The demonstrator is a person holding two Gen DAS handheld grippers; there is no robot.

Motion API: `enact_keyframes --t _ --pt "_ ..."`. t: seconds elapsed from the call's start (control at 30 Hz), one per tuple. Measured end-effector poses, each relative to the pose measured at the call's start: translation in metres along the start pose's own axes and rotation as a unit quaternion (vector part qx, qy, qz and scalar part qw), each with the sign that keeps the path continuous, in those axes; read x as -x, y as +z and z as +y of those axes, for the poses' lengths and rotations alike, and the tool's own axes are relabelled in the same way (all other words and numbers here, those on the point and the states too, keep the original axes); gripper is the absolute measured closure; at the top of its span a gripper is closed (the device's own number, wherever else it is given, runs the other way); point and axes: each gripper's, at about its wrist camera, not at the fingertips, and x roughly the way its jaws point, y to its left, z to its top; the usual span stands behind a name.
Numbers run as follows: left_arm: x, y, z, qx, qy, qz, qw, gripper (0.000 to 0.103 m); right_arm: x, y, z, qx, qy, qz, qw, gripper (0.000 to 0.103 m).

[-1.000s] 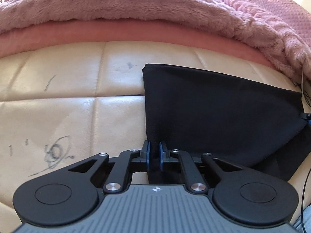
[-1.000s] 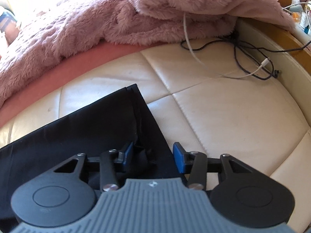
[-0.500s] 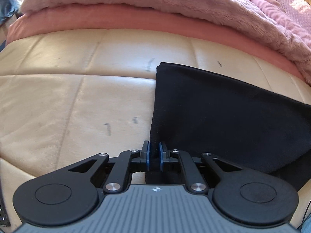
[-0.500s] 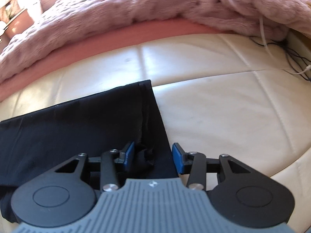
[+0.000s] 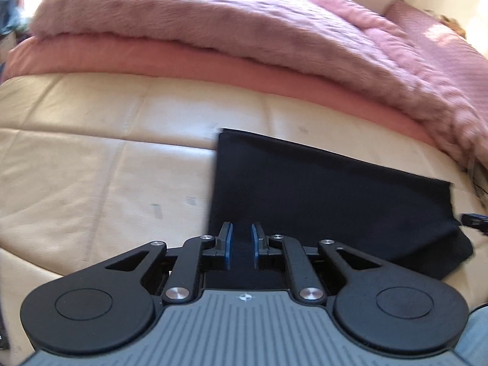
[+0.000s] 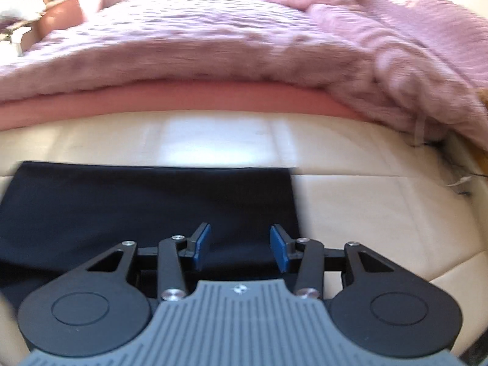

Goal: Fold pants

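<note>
The black pants (image 5: 329, 198) lie folded flat on the cream leather surface (image 5: 91, 183). My left gripper (image 5: 242, 245) is over their near left corner, its blue pads a small gap apart with black cloth showing between them; it is open. In the right wrist view the pants (image 6: 146, 207) spread to the left. My right gripper (image 6: 240, 248) is wide open above their near right edge and holds nothing.
A fluffy pink blanket (image 5: 213, 30) over a salmon sheet (image 5: 152, 64) runs along the far side, also in the right wrist view (image 6: 213, 61). Cables (image 6: 457, 180) lie at the far right. A dark plug (image 5: 474, 221) sits beside the pants' right corner.
My left gripper's pads have parted slightly from their shut grip on the cloth. Both grippers have pulled back and swung. The pants now lie flat, and the bunched cloth between the right fingers is gone.
</note>
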Motion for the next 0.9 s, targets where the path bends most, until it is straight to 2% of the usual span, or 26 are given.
enact_keyframes --t 0.1,0.2,0.33,0.37,0.43,0.57,0.63,0.7,0.77,0.9 --pt "-0.001 -0.008 -0.021 -0.026 -0.033 0.009 0.9991 0.09 0.011 -0.014 0.038 0.018 0.062 0.012 0.998 0.075" --pt "-0.004 -0.019 -0.037 -0.049 -0.035 0.021 0.998 0.09 0.016 -0.03 0.073 0.023 0.119 0.027 0.992 0.075" --pt "-0.009 -0.031 -0.044 -0.062 -0.038 0.035 0.9967 0.09 0.02 -0.052 0.115 0.043 0.16 0.049 0.985 0.075" --pt "-0.01 -0.033 -0.045 -0.065 -0.038 0.036 0.9965 0.09 0.021 -0.057 0.123 0.042 0.164 0.052 0.984 0.076" --pt "-0.012 -0.036 -0.045 -0.068 -0.035 0.04 0.9963 0.09 0.018 -0.057 0.131 0.035 0.168 0.052 0.984 0.088" --pt "-0.017 -0.042 -0.042 -0.07 -0.037 0.055 0.9953 0.09 0.015 -0.055 0.153 0.042 0.181 0.045 0.981 0.094" --pt "-0.021 -0.046 -0.041 -0.071 -0.034 0.064 0.9948 0.091 0.009 -0.067 0.161 0.055 0.174 0.064 0.981 0.102" --pt "-0.023 -0.05 -0.039 -0.073 -0.032 0.071 0.9943 0.091 0.008 -0.079 0.167 0.057 0.173 0.085 0.98 0.103" --pt "-0.022 -0.052 -0.04 -0.077 -0.03 0.069 0.9941 0.091 0.013 -0.088 0.17 0.069 0.165 0.083 0.98 0.102" --pt "-0.022 -0.057 -0.044 -0.079 -0.015 0.078 0.9937 0.092 0.016 -0.1 0.165 0.054 0.166 0.095 0.98 0.102"
